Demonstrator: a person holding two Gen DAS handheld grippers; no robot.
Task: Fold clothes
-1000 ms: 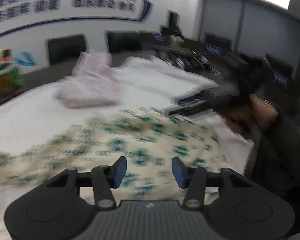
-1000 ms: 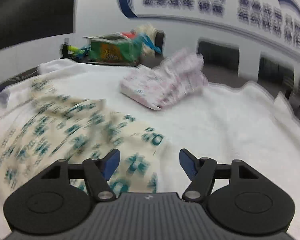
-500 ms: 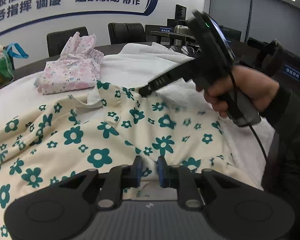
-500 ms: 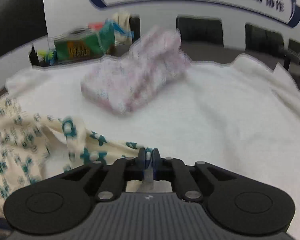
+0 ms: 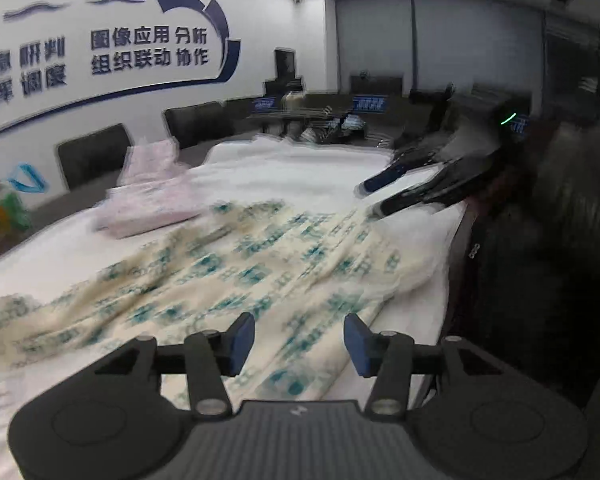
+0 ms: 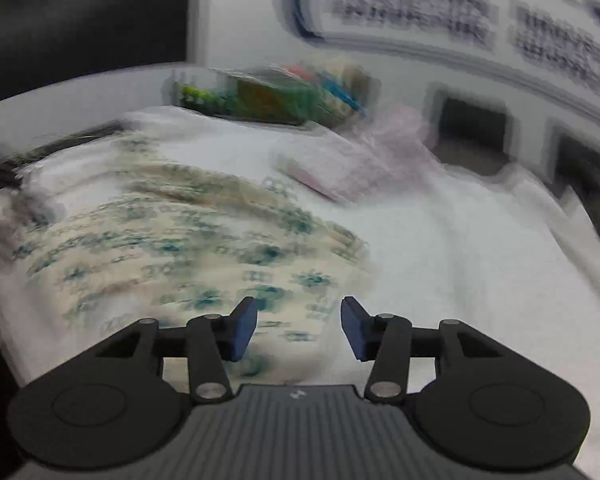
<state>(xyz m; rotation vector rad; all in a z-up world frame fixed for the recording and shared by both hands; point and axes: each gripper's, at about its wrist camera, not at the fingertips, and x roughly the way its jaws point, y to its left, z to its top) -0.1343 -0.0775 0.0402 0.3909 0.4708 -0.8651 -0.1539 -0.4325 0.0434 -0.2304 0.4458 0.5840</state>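
Observation:
A cream garment with teal flowers (image 5: 236, 272) lies rumpled across the white towel-covered table (image 5: 308, 176); the right wrist view shows the same garment (image 6: 188, 240). My left gripper (image 5: 299, 340) hovers open above its near hem, nothing between the blue pads. My right gripper (image 6: 299, 328) is open too, just above the garment's edge. In the left wrist view the right gripper (image 5: 384, 196) shows at the far right, fingers apart over the cloth. Both views are motion-blurred.
A folded pink floral garment (image 5: 152, 204) lies at the back of the table, also in the right wrist view (image 6: 356, 164). A colourful bag (image 6: 284, 96) stands at the far end. Dark chairs (image 5: 92, 152) line the wall. A person's dark sleeve (image 5: 540, 240) fills the right.
Half a second ago both grippers were shut on the floral garment; both have now opened and let it go, and both cameras are swinging fast.

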